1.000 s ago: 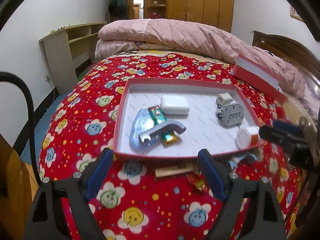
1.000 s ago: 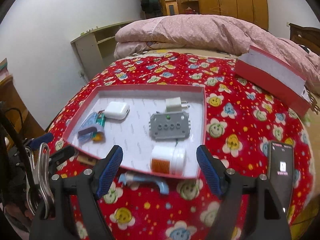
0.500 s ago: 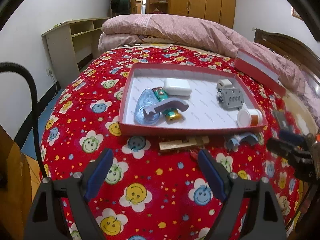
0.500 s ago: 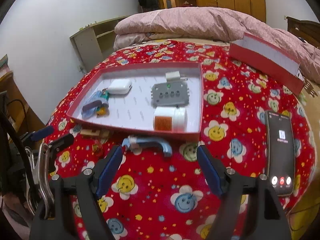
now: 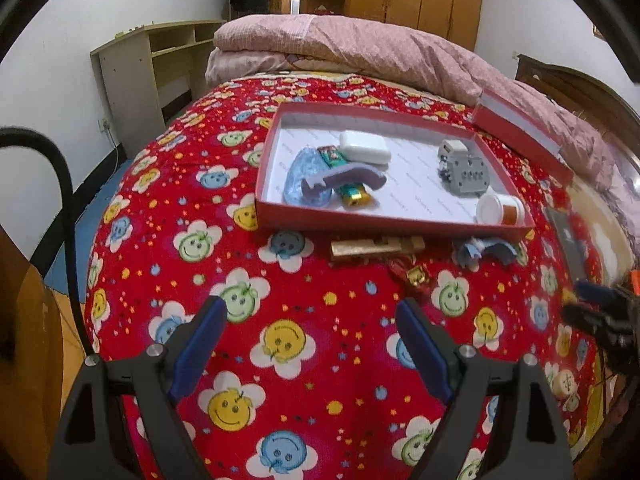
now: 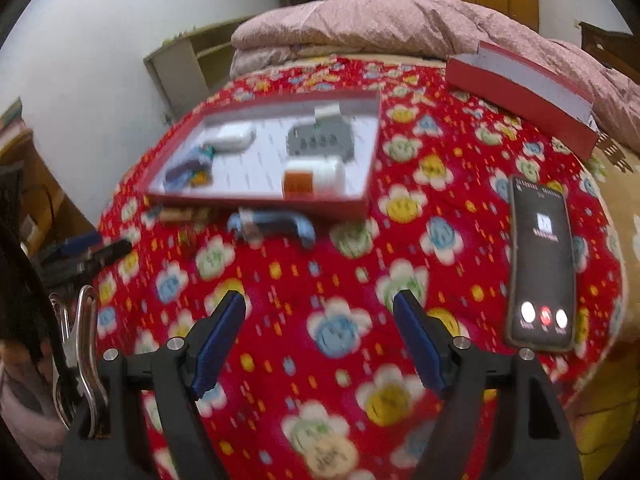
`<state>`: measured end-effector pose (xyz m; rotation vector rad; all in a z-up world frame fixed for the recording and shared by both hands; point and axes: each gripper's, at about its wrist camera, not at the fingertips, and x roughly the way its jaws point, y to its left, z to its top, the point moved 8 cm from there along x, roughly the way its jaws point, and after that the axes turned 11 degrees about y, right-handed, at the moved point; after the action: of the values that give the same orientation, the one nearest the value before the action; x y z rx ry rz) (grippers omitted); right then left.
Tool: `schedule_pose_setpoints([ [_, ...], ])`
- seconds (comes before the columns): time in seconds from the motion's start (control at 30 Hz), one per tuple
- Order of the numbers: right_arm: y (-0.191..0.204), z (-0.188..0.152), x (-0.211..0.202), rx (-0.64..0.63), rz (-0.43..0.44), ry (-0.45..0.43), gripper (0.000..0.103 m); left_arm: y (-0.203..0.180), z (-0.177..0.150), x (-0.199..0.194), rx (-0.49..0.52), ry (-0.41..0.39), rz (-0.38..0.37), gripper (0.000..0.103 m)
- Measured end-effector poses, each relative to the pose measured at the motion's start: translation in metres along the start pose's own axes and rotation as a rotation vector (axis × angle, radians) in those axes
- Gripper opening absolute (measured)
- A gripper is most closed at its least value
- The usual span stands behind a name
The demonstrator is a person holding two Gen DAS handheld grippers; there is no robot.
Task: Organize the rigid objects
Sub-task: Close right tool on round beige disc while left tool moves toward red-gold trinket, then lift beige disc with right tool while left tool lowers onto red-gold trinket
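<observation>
Looking through left wrist: left gripper (image 5: 311, 326) lower centre, jaws apart, nothing between. Red box tray (image 5: 392, 224) upper centre on bedspread (image 5: 208, 280), holding white case (image 5: 365, 147), grey bracket (image 5: 344, 178), lighter (image 5: 352, 196), grey power strip (image 5: 468, 172), pill bottle (image 5: 500, 209). Wooden clip (image 5: 376, 246), blue bracket (image 5: 486, 249) just below tray edge.

Right wrist, blurred: right gripper (image 6: 320, 330) lower centre, jaws apart, unloaded. Tray (image 6: 260, 202) upper left; blue bracket (image 6: 272, 226) just beneath it. Phone (image 6: 540, 264) at right, box lid (image 6: 516, 92) upper right.
</observation>
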<state>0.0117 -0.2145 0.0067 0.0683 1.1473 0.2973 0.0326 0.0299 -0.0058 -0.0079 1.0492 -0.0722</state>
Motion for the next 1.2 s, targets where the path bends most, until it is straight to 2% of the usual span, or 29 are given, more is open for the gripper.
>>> schedule_pose_setpoints([
  [0.33,0.008,-0.060,-0.004,-0.177,-0.031,0.095,0.078,-0.014,-0.013,0.003,0.032,0.014,0.011,0.089],
  [0.5,0.004,-0.074,-0.001,-0.216,-0.050,0.123,0.065,-0.019,-0.016,0.002,0.045,0.015,0.017,0.089],
  [0.57,0.006,-0.080,0.002,-0.235,-0.047,0.138,0.054,-0.021,-0.017,0.003,0.048,0.018,0.018,0.089],
  [0.6,0.007,-0.082,0.003,-0.242,-0.042,0.146,0.052,-0.021,-0.018,0.003,0.049,0.020,0.019,0.089],
  [0.73,0.009,-0.087,0.007,-0.253,-0.048,0.148,0.041,-0.024,-0.019,0.004,0.055,0.023,0.010,0.089],
  [0.83,0.010,-0.089,0.008,-0.260,-0.063,0.138,0.041,-0.027,-0.019,0.004,0.058,0.020,0.000,0.089],
  [0.93,0.010,-0.090,0.008,-0.258,-0.073,0.121,0.032,-0.031,-0.020,0.004,0.063,0.019,-0.012,0.089],
  [1.2,0.029,-0.070,0.013,-0.297,-0.097,0.061,0.032,-0.047,-0.014,0.013,0.091,0.024,-0.019,0.089],
])
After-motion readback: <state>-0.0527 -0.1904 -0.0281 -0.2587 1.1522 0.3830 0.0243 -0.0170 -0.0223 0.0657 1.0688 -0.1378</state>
